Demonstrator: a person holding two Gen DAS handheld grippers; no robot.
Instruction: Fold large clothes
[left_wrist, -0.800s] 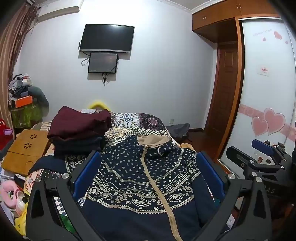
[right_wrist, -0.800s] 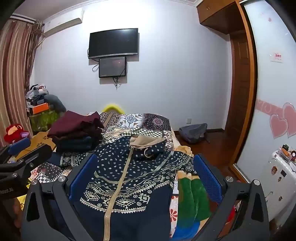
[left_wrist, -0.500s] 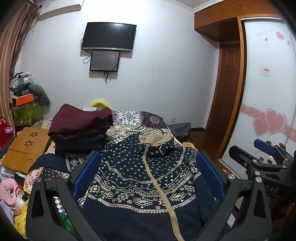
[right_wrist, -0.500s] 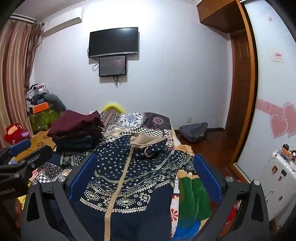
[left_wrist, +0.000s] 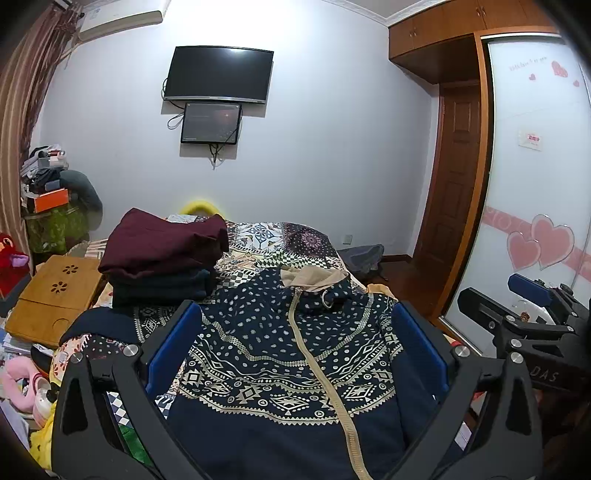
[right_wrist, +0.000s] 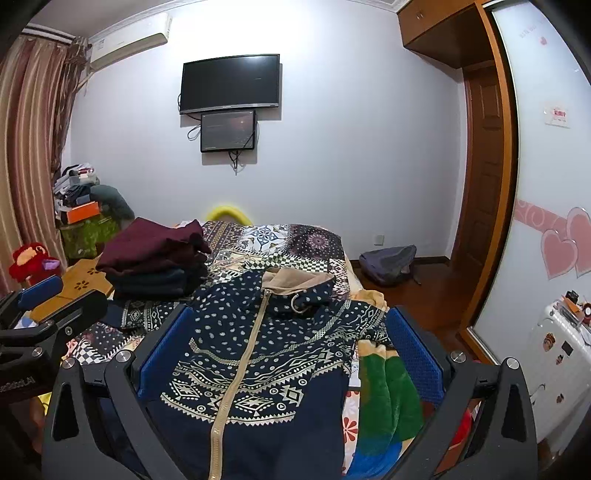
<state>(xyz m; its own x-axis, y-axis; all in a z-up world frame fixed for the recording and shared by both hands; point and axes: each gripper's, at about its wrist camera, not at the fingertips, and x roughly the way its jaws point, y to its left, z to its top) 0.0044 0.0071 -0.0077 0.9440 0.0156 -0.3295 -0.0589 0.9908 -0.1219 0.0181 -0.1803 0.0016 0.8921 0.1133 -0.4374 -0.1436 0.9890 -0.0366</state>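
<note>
My left hand-held gripper (left_wrist: 295, 343) hangs with its blue-padded jaws spread wide and nothing between them; my right hand-held gripper (right_wrist: 282, 347) is just as wide and just as empty. Both hover over the navy zip-up hoodie (left_wrist: 288, 354), which lies front-up at the near end of the bed (left_wrist: 280, 240), its tan zipper running down the middle and its tan-lined hood toward the far end.

Only my right view shows the green fleece blanket (right_wrist: 388, 391) along the bed's right edge, beside the hoodie, and a white suitcase (right_wrist: 554, 365) on the floor. Only my left view shows the hoodie's left sleeve reaching toward the left edge.

The hoodie's hem is cut off below both frames. Its knit carries pale dots and geometric bands. A stack of folded clothes (left_wrist: 162, 254), maroon on top, sits near the bed's left edge; what lies under it looks dark, possibly navy.
</note>
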